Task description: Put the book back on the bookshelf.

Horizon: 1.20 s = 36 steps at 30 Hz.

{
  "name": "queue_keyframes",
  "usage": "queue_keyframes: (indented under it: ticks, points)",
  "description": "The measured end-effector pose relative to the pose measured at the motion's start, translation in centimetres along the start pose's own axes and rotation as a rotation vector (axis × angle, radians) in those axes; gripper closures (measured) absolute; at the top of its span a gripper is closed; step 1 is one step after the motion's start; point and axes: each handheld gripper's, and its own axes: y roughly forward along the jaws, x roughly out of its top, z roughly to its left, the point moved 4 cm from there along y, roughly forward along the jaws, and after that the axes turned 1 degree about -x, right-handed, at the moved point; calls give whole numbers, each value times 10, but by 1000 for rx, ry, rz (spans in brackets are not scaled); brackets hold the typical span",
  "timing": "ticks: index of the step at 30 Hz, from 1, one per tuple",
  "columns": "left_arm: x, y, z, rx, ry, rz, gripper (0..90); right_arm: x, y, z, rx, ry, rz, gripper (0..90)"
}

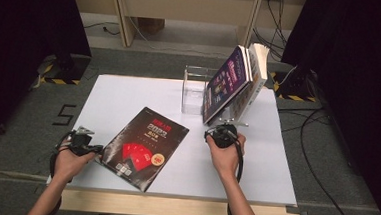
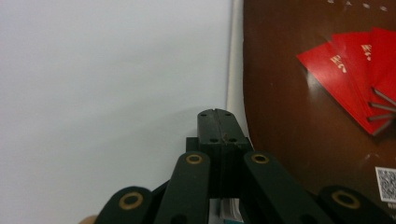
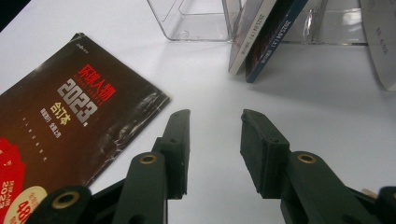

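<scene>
My left gripper point(image 2: 215, 122) jaws pinch the glossy flat magazine's point(image 1: 143, 144) edge; right gripper point(image 3: 215, 140) jaws spread over the smooth white desk point(image 1: 255, 166).

One magazine point(image 1: 145, 147), two leaning books point(image 1: 232, 85), one clear stand point(image 1: 193, 90)

A dark brown magazine point(image 1: 145, 147) lies flat and closed on the white tabletop point(image 1: 255, 161), turned at a slant, its cover up. The cover carries red title lettering, a large "2023", a fan of red cards and a small code square near one corner. Its lower left edge lies at the tabletop's near left part.
</scene>
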Motion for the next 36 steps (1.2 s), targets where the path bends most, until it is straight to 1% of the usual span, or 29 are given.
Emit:
queue_keyframes:
  ticks: [1,3,4,5,6,7,8,9,10,13,14,15,16,17,18,19,20,21,22,23,24,26,27,28,30,31,32,34,36]
  points:
    - [0,0,0,0,0,0,900,0,0,0,0,0,0,634]
    - [-2,-1,-7,-17,11,1,900,-1,1,1,1,8,7,635]
    - [-3,-1,-11,-28,15,1,900,-1,2,1,4,0,7,635]
    - [-5,-2,-17,-44,24,2,900,-2,3,1,2,2,14,635]
    - [-5,-2,-17,-44,24,2,900,-2,3,1,2,2,14,635]
    - [-8,-3,-25,-77,30,10,900,-3,4,1,5,-2,19,635]
    - [-8,-3,-25,-77,30,10,900,-3,4,1,5,-2,19,635]
    - [-10,-4,-35,-116,32,12,900,-4,5,2,9,3,27,635]
    - [-10,-4,-35,-116,32,12,900,-4,5,2,9,3,27,635]
    - [-13,-4,-48,-155,35,10,900,-4,7,4,10,3,34,635]
    - [-13,-4,-50,-172,33,13,899,-5,7,5,10,0,35,635]
    - [-13,-3,-53,-194,10,12,898,-5,8,6,13,-1,40,635]
    - [-12,-4,-53,-196,-9,-2,897,-5,9,6,13,0,43,635]
    - [-12,-4,-53,-196,-9,-2,891,-5,9,6,13,0,43,635]
    - [-10,-4,-51,-197,-37,-18,891,-5,9,6,16,-6,41,635]
    - [-6,-5,-48,-180,-61,-39,859,-6,10,6,16,-8,44,635]
    - [-4,-6,-47,-164,-75,-54,792,-6,11,7,19,-13,49,635]
    - [-1,-6,-46,-157,-94,-67,768,-6,11,7,19,-13,49,635]
    - [1,-5,-46,-154,-109,-75,768,-7,11,9,18,7,59,635]
    - [2,-4,-48,-151,-119,-75,747,-7,13,9,23,-4,57,636]
    - [3,-1,-49,-149,-121,-66,722,-7,14,10,23,-3,63,637]
    - [2,4,-51,-126,-122,-52,699,-8,17,11,26,-2,76,641]
    - [2,5,-51,-117,-129,-51,685,-9,18,14,28,17,90,642]
    - [2,5,-49,-105,-136,-54,658,-10,20,15,33,2,96,647]
    - [2,4,-48,-108,-148,-62,641,-10,22,17,38,0,99,648]
    - [3,2,-47,-109,-154,-72,641,-11,23,19,42,12,107,649]
    - [3,1,-46,-101,-156,-82,632,-11,25,20,42,1,107,649]
    - [5,-1,-44,-89,-162,-95,625,-10,28,22,43,3,115,648]
    - [5,-1,-43,-109,-184,-103,616,-8,32,25,42,-2,124,648]
